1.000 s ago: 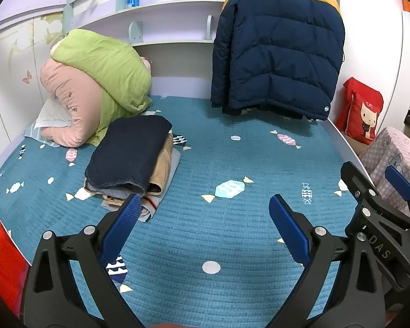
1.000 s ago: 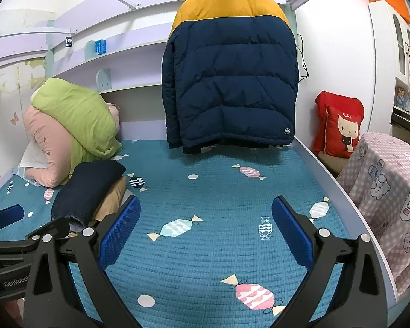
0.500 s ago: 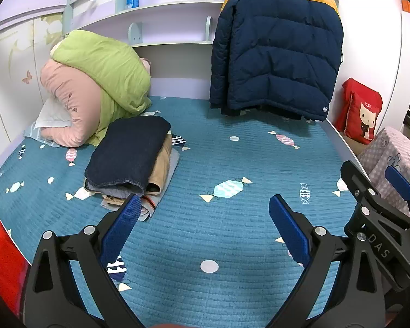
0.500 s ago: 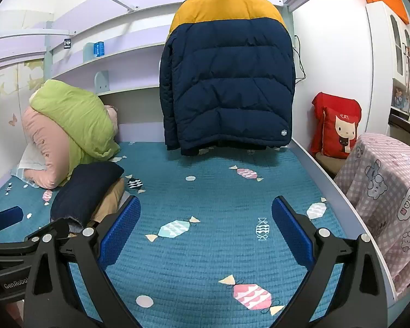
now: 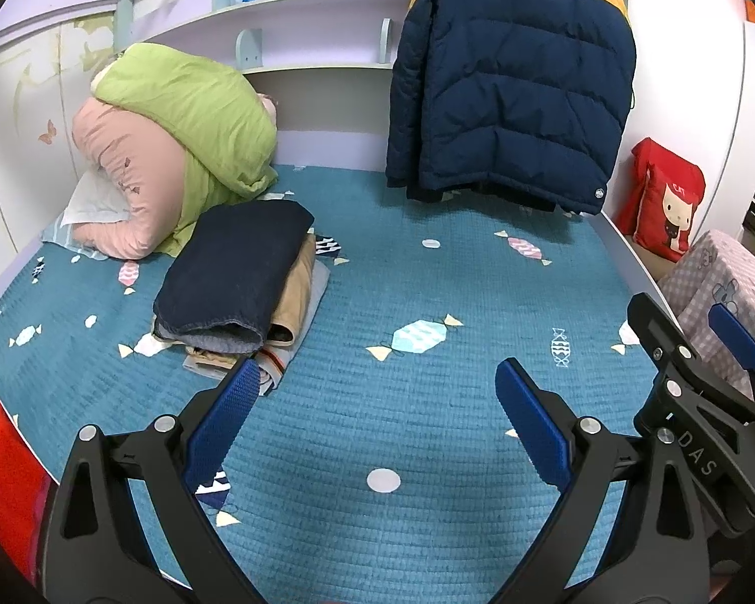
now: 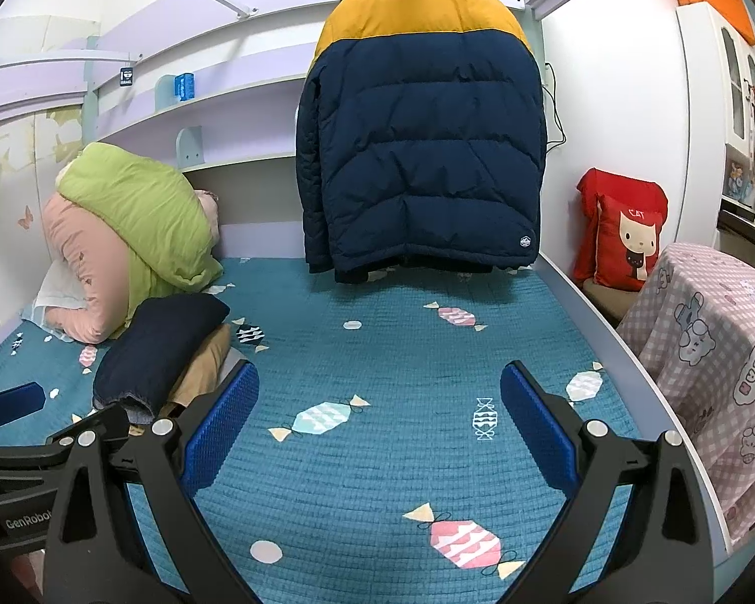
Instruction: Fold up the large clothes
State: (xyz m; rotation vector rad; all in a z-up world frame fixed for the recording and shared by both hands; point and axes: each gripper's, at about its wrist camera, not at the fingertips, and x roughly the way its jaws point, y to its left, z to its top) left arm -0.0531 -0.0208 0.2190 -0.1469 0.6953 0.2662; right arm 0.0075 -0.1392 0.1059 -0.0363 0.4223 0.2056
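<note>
A navy puffer jacket with a yellow yoke (image 5: 508, 95) (image 6: 423, 151) hangs on a hanger at the far end of the bed, its hem just above the teal bedspread (image 5: 428, 302) (image 6: 402, 352). My left gripper (image 5: 377, 392) is open over the near part of the bed, holding nothing. My right gripper (image 6: 380, 397) is open too and empty, beside the left one. The right gripper also shows at the right edge of the left wrist view (image 5: 694, 332). Both are far from the jacket.
A stack of folded clothes (image 5: 241, 277) (image 6: 161, 352), dark blue on top, lies on the bed's left half. Behind it sits a rolled green and pink quilt (image 5: 176, 151) (image 6: 121, 236). A red cushion (image 6: 624, 231) and a pink checked cover (image 6: 714, 352) stand right of the bed.
Both views have shifted only slightly; the jacket sits a touch further left in each. Both grippers stay open and empty.
</note>
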